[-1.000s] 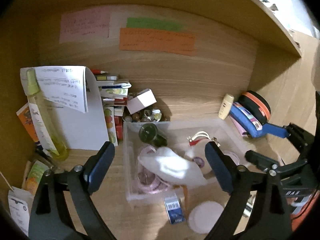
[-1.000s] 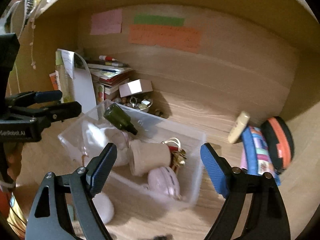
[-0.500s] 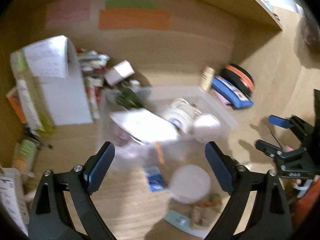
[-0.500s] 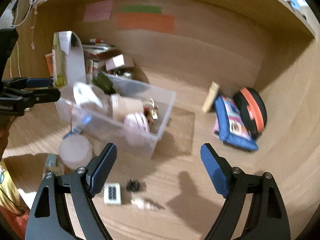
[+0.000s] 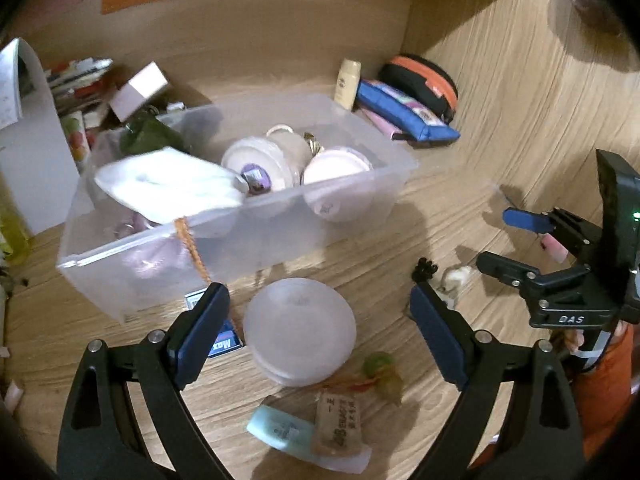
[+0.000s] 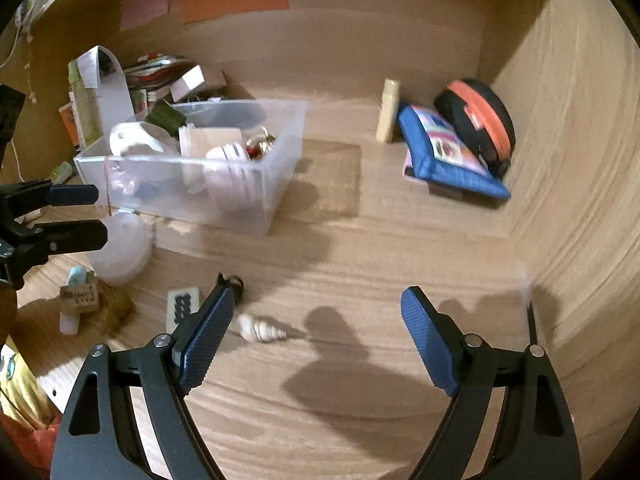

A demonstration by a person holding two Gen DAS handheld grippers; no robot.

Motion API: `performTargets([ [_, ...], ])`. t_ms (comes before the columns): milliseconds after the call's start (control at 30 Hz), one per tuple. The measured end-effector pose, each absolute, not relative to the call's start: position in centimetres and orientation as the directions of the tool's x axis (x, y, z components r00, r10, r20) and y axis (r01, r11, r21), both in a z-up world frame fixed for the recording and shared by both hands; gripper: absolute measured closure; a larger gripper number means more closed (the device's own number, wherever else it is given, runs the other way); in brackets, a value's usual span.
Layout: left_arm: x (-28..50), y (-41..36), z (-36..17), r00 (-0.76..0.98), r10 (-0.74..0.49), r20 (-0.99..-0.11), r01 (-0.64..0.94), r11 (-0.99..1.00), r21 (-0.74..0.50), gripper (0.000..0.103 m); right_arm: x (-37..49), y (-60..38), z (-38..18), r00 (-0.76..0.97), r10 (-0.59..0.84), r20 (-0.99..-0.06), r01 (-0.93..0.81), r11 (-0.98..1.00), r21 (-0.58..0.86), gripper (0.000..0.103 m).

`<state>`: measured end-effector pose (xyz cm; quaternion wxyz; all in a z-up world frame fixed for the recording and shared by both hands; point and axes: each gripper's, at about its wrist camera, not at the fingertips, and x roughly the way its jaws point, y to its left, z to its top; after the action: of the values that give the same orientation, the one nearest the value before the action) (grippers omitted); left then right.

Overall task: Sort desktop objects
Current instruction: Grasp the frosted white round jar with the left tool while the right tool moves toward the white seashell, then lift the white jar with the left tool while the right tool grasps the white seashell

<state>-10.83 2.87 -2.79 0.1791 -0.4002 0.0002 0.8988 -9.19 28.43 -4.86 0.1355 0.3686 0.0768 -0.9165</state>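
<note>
A clear plastic bin (image 5: pixel 360 196) (image 6: pixel 280 184) holds white jars, a white pouch and a green bottle. In front of it on the wooden desk lie a frosted round lid (image 5: pixel 300 330) (image 6: pixel 120 248), a small blue box (image 5: pixel 224 344), a teal tube (image 5: pixel 280 428), a tan sachet (image 5: pixel 338 420), a seashell (image 6: pixel 262 330), a black clip (image 6: pixel 232 284) and a white button pad (image 6: pixel 180 306). My left gripper (image 5: pixel 316 320) is open and empty above the lid. My right gripper (image 6: pixel 316 332) is open and empty above the desk, right of the seashell.
A blue pouch (image 6: pixel 448 156), a black-and-orange case (image 6: pixel 480 120) and a cream tube (image 6: pixel 388 110) lie at the back right. Books, a small box and papers (image 5: pixel 24 128) stack at the back left. Wooden walls close the back and right side.
Both grippers have pulled back and away from the bin, so the loose items on the desk in front of it have come into view. Both stay open and empty.
</note>
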Motion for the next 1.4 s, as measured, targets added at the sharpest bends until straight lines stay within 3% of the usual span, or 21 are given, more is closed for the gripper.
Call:
performTargets([
  [233, -12.0, 2.6, -4.8, -0.534, 0.315, -0.785, -0.328, -0.932, -0.151, 0.011, -9.4, 29.3, -6.6, -0.63, -0.223, -0.744, 0.285, -0.957, 0.046, 0.019],
  [500, -11.5, 2.5, -5.7, -0.534, 0.271, -0.801, -0.336, -0.937, -0.094, 0.011, -9.5, 28.4, -7.0, -0.614, -0.26, -0.745, 0.322, -0.945, 0.065, 0.022],
  [633, -11.4, 3.2, -5.9, -0.552, 0.232, -0.801, -0.33, -0.943, -0.046, 0.013, -9.9, 27.4, -7.3, -0.58, -0.297, -0.759, 0.36, -0.929, 0.088, 0.042],
  [700, -11.2, 3.5, -5.8, -0.566, 0.215, -0.796, -0.33, -0.944, -0.019, 0.029, -9.9, 27.0, -7.4, -0.583, -0.295, -0.757, 0.363, -0.928, 0.082, 0.045],
  [767, -11.0, 3.7, -5.8, -0.579, 0.203, -0.79, -0.336, -0.942, 0.003, 0.037, -9.9, 26.7, -7.4, -0.586, -0.297, -0.754, 0.368, -0.926, 0.078, 0.051],
  [1000, -11.0, 3.0, -5.4, -0.595, 0.214, -0.775, -0.327, -0.945, -0.01, 0.038, -9.7, 26.4, -7.4, -0.586, -0.313, -0.747, 0.396, -0.915, 0.072, 0.077],
  [1167, -11.0, 2.0, -4.5, -0.62, 0.231, -0.75, -0.301, -0.953, -0.044, 0.038, -9.8, 26.9, -7.2, -0.59, -0.316, -0.743, 0.38, -0.921, 0.089, 0.08],
  [1267, -10.5, 1.6, -4.0, -0.636, 0.241, -0.733, -0.294, -0.954, -0.058, 0.038, -9.9, 27.4, -6.6, -0.595, -0.333, -0.732, 0.373, -0.921, 0.116, 0.088],
  [1400, -10.1, 1.6, -3.2, -0.654, 0.251, -0.713, -0.295, -0.953, -0.064, 0.038, -9.8, 27.7, -5.6, -0.618, -0.328, -0.715, 0.368, -0.924, 0.106, 0.088],
])
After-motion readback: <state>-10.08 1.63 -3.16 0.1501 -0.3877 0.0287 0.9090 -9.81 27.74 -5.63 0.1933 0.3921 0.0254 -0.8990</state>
